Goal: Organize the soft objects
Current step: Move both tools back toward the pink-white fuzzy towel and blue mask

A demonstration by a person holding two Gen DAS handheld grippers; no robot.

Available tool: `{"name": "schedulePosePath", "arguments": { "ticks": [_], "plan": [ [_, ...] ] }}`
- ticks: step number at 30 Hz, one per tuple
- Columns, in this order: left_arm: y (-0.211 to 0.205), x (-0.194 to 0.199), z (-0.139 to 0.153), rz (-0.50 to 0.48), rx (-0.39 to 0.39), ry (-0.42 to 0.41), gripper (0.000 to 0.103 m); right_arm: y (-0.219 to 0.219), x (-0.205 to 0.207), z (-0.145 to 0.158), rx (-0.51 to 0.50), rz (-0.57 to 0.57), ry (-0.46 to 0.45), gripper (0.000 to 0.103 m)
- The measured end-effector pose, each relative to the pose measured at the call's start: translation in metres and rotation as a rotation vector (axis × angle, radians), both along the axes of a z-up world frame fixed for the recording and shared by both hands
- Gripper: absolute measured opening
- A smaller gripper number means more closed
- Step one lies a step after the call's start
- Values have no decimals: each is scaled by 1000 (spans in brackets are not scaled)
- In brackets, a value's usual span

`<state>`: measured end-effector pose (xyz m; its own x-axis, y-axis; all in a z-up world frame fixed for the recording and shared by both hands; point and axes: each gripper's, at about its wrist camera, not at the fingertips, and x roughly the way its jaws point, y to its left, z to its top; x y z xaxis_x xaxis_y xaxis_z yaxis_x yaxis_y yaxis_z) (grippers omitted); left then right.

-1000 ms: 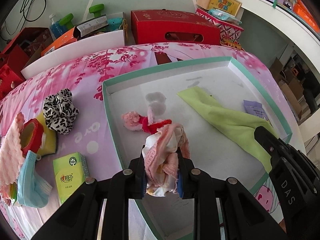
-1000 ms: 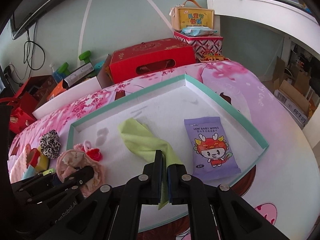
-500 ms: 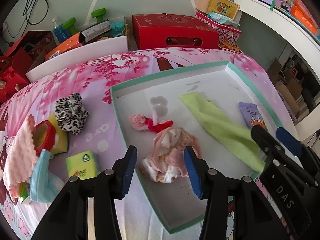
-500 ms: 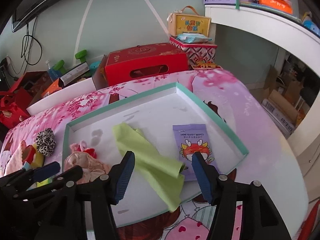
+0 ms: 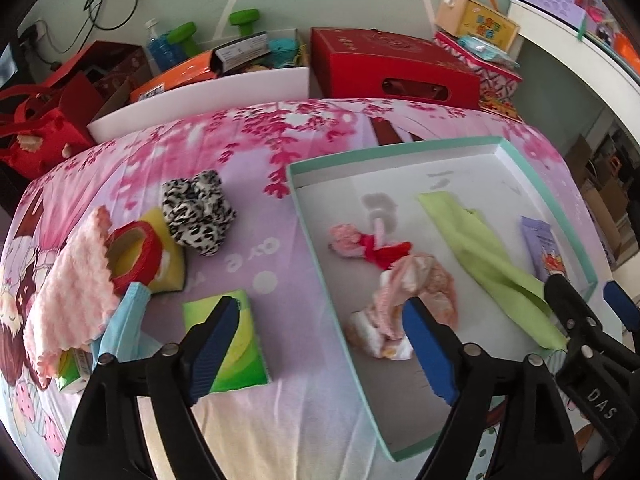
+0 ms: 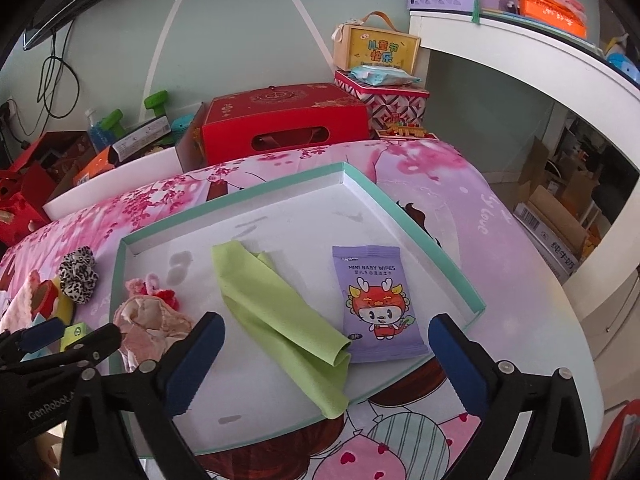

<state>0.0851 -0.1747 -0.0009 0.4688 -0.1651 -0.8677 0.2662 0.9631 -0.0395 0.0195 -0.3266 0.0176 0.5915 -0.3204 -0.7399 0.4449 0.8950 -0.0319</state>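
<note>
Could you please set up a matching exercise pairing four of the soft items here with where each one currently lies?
Items:
1. green cloth
2. leopard scrunchie
3. baby wipes pack
4. pink bundle

Places:
A. on the bedsheet, outside the tray
B. flat in the tray's right part
C. in the tray, one end draped over its near rim
D. crumpled in the tray's left part

Pairs: 1-C, 2-A, 3-B, 4-D. The tray is teal-rimmed.

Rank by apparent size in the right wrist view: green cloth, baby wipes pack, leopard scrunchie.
1. green cloth, clearly the largest.
2. baby wipes pack.
3. leopard scrunchie, which looks smallest, though it lies farther from the camera.
</note>
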Motion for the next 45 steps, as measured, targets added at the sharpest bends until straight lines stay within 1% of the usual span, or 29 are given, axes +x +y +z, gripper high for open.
{"name": "schedulePosePath", "arguments": {
  "ticks": [2, 7, 10, 16, 20, 24, 27, 30, 38, 41, 45],
  "plan": [
    [4, 1, -2, 20, 0, 1, 94, -2, 0, -2, 5, -8, 6, 103],
    [15, 1, -1, 65, -14, -17, 94, -2, 1, -3, 1, -19, 15, 103],
    [21, 1, 0, 86, -8, -23, 94, -2, 1, -4, 12, -18, 16, 103],
    [38, -2, 5, 130, -16, -30, 94, 10, 5, -2, 25, 8, 8, 103],
    [56, -6, 16, 159, -57, -59, 94, 28, 10, 3, 62, 58, -21, 103],
    [79, -8, 28, 210, -94, -93, 94, 56, 15, 11, 35, 125, -48, 103],
    [107, -9, 37, 277, -118, -120, 94, 79, 20, 15, 26, 181, -63, 103],
    [134, -11, 45, 353, -113, -149, 94, 96, 24, 16, 30, 231, -71, 103],
    [206, -19, 50, 536, -103, -164, 94, 151, 39, 7, 41, 358, -48, 103],
    [225, -21, 48, 577, -113, -163, 94, 170, 44, 3, 50, 394, -38, 103],
    [241, -27, 49, 603, -128, -182, 94, 188, 49, -3, 81, 427, -25, 103]
  ]
}}
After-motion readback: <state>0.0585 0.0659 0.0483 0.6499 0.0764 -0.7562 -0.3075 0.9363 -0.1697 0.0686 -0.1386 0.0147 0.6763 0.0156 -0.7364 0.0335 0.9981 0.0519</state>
